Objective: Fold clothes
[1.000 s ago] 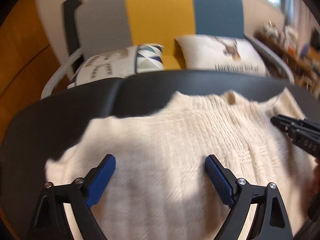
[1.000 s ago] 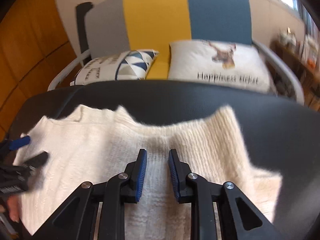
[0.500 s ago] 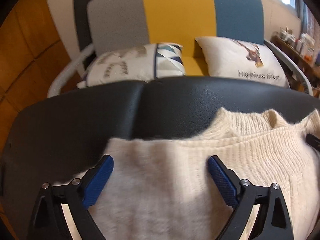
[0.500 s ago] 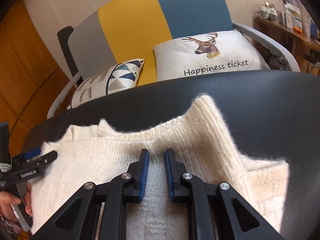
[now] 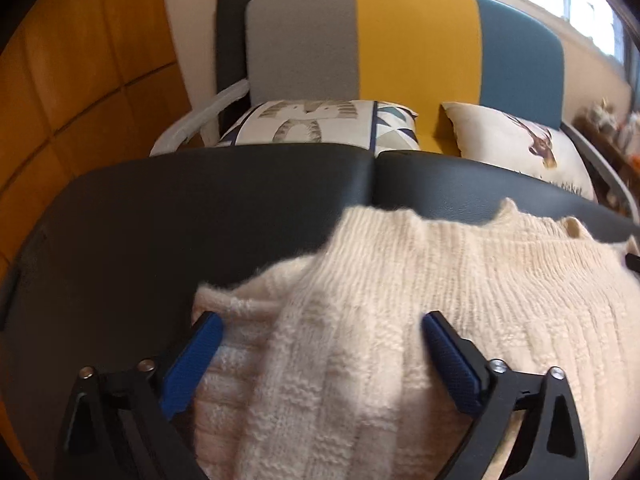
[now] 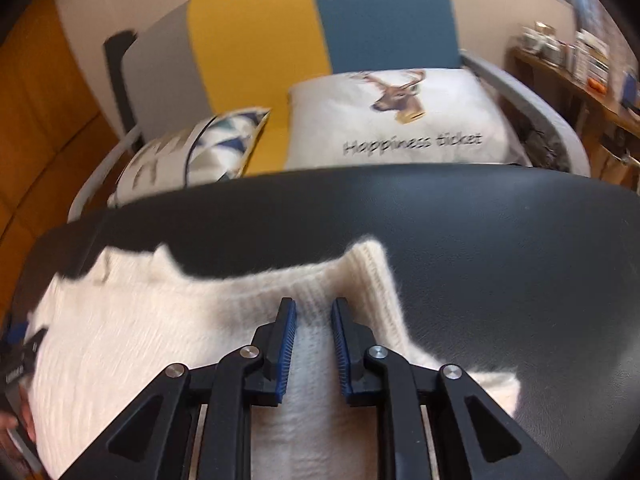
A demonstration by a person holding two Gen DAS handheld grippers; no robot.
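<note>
A cream knitted sweater point(image 5: 420, 312) lies on a black padded table point(image 5: 200, 208). My left gripper point(image 5: 320, 344) is wide open over the sweater's left part, its blue pads on either side of a raised fold of knit. My right gripper point(image 6: 313, 332) is nearly closed, its blue pads close together over the sweater's ribbed edge point(image 6: 320, 292); I cannot tell whether cloth is pinched between them. The sweater point(image 6: 160, 340) spreads to the left in the right wrist view, where the left gripper's tip point(image 6: 20, 356) shows at the edge.
Behind the table stands a sofa point(image 5: 400, 48) in grey, yellow and blue with a patterned cushion point(image 5: 320, 128) and a deer cushion point(image 6: 400, 120). A wooden wall point(image 5: 80, 80) is on the left. A cluttered shelf point(image 6: 580, 72) is at the right.
My left gripper has moved left along the sweater, staying open. The sweater's left side is now bunched into a fold. My right gripper's pads have opened slightly over the ribbed edge.
</note>
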